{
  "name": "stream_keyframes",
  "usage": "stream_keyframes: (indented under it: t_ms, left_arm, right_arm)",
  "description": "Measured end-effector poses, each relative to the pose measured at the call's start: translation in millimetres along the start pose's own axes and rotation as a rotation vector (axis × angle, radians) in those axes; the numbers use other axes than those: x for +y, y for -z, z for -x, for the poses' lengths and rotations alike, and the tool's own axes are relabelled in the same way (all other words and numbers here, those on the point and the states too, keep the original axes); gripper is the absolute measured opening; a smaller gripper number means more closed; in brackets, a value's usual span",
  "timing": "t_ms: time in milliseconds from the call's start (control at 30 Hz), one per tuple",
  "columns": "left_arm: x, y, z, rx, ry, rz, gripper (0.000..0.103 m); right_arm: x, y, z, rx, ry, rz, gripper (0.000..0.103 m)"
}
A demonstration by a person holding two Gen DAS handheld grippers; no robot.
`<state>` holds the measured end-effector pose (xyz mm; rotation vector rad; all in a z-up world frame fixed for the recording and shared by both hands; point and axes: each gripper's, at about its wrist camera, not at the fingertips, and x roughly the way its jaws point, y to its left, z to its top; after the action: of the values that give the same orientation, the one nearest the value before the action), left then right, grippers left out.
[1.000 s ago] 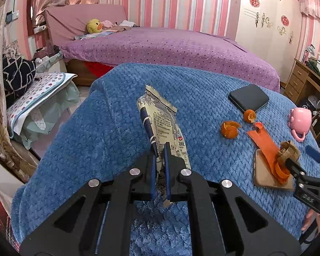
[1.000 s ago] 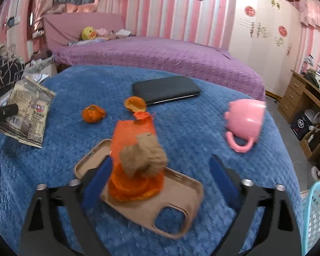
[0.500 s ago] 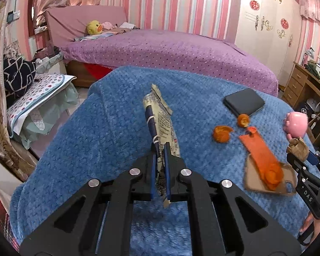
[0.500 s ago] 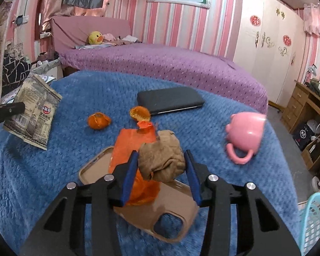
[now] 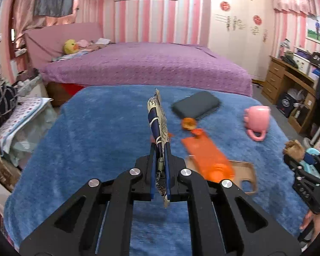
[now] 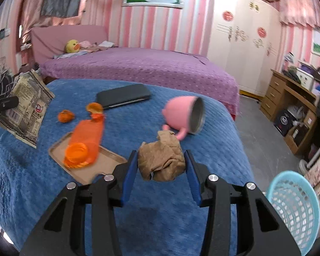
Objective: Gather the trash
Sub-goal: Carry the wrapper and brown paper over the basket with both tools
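Observation:
My left gripper (image 5: 160, 147) is shut on a printed snack wrapper (image 5: 157, 119), held edge-on above the blue blanket; the wrapper also shows in the right wrist view (image 6: 25, 106). My right gripper (image 6: 161, 160) is shut on a crumpled brown paper ball (image 6: 162, 160), lifted above the blanket; the ball also shows in the left wrist view (image 5: 294, 148). Orange peel pieces (image 6: 66, 116) (image 6: 93, 107) lie on the blanket. A light blue basket (image 6: 294, 204) stands on the floor at the lower right.
An orange pouch (image 6: 85, 140) lies on a tan phone case (image 6: 108, 160). A pink mug (image 6: 185, 115) lies on its side. A dark case (image 6: 123, 95) lies further back. A purple bed (image 6: 138, 64) is behind, a wooden desk (image 6: 292, 98) at right.
My right gripper closed on the brown paper ball, lifted it off the orange pouch and moved right toward the basket. My left gripper rose with the wrapper and turned right.

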<state>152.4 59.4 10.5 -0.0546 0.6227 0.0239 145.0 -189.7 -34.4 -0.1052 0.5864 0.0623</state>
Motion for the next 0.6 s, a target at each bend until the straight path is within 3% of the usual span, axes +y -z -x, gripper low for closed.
stream_keyframes:
  t_ms: [300,600]
  left_arm:
    - [-62,11,-2,0.026,0.085,-0.047,0.006]
    - [-97,17,-6,0.027,0.104,-0.064,0.006]
  right_arm:
    - [-44,10,0,0.012,0.046,-0.035,0.044]
    - [-85,18,2,0.019,0.082,-0.069,0.044]
